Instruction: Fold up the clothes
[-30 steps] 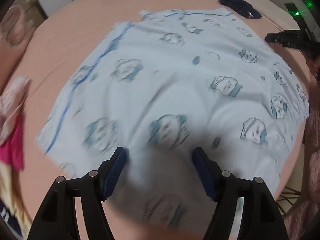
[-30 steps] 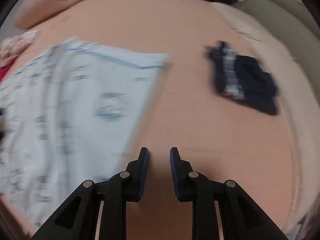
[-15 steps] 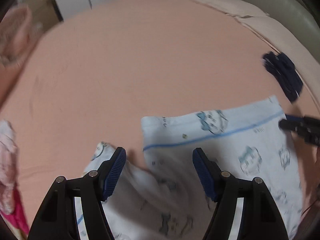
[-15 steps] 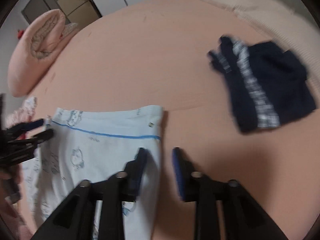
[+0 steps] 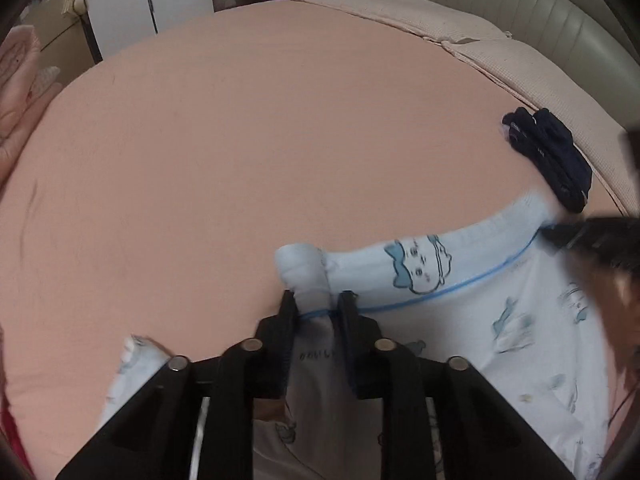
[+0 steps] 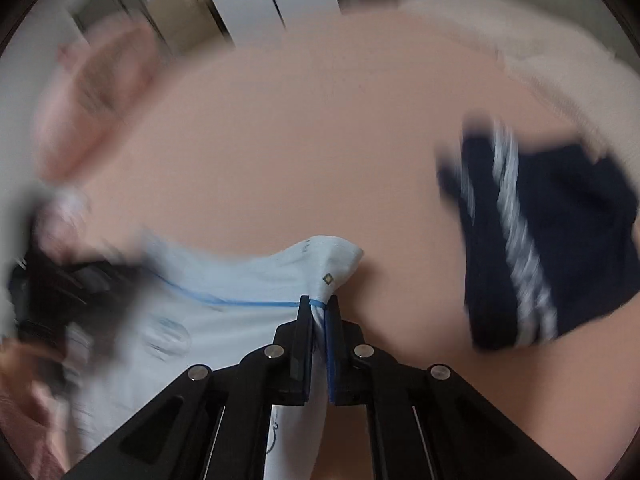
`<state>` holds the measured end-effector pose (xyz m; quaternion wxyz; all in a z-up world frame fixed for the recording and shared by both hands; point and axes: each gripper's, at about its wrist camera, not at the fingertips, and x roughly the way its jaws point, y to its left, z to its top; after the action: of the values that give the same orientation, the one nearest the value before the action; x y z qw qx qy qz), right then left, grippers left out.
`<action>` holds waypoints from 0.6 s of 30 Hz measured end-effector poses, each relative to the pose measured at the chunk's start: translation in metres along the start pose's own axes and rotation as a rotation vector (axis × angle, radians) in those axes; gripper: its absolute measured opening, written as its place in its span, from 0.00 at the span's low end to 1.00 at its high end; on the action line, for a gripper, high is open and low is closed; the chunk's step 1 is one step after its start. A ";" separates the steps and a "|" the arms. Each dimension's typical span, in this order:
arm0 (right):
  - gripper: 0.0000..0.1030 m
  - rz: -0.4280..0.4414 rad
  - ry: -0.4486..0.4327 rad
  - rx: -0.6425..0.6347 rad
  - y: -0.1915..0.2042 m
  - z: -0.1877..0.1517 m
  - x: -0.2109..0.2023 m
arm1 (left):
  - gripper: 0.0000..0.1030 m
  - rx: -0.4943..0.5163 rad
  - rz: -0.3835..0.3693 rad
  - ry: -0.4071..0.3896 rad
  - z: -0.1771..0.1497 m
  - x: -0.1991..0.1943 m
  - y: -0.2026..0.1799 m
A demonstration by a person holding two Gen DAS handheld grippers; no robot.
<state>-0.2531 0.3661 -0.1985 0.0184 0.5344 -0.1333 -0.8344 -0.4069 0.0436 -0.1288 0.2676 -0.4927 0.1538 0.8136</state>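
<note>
A light blue garment with cartoon prints and a blue stripe lies on the pink bed sheet. My left gripper is closing on its left hem corner, and the cloth bunches up between the pads. My right gripper is shut on the other hem corner of the garment. The hem runs between the two grips. In the left wrist view the right gripper shows blurred at the right edge. Low in both views the garment's lower part is hidden behind the gripper bodies.
A folded dark navy garment with a light stripe lies on the bed to the right of the hem; the left wrist view shows the navy garment too. A beige blanket lines the far right edge. A pink pillow sits far left.
Both grippers came down onto the garment's hem and closed on its two corners. The left gripper's wide jaws narrowed onto the cloth; the right gripper's jaws shut.
</note>
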 end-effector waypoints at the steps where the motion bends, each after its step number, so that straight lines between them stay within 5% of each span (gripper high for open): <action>1: 0.04 0.040 -0.028 0.026 -0.007 -0.002 -0.002 | 0.24 0.003 0.036 -0.035 -0.001 -0.013 0.002; 4: 0.18 0.066 -0.102 0.084 -0.013 -0.005 -0.035 | 0.30 0.021 0.132 -0.132 -0.006 -0.050 0.005; 8: 0.28 0.046 -0.237 0.042 0.004 -0.023 -0.084 | 0.30 0.144 -0.049 -0.099 -0.050 -0.074 -0.029; 11: 0.28 0.209 -0.127 -0.005 0.034 -0.069 -0.087 | 0.30 0.258 -0.110 -0.040 -0.086 -0.066 -0.082; 13: 0.28 0.245 -0.005 -0.077 0.060 -0.101 -0.068 | 0.31 0.326 -0.052 0.042 -0.114 -0.056 -0.106; 16: 0.24 0.073 0.052 -0.249 0.081 -0.154 -0.043 | 0.32 0.371 0.051 0.042 -0.145 -0.069 -0.114; 18: 0.24 0.032 0.056 -0.243 0.078 -0.161 -0.058 | 0.32 0.332 0.070 0.096 -0.159 -0.088 -0.103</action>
<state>-0.0928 0.2680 -0.1912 0.1002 0.5492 -0.0390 -0.8287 -0.1993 0.0207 -0.1237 0.3092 -0.4743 0.3159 0.7614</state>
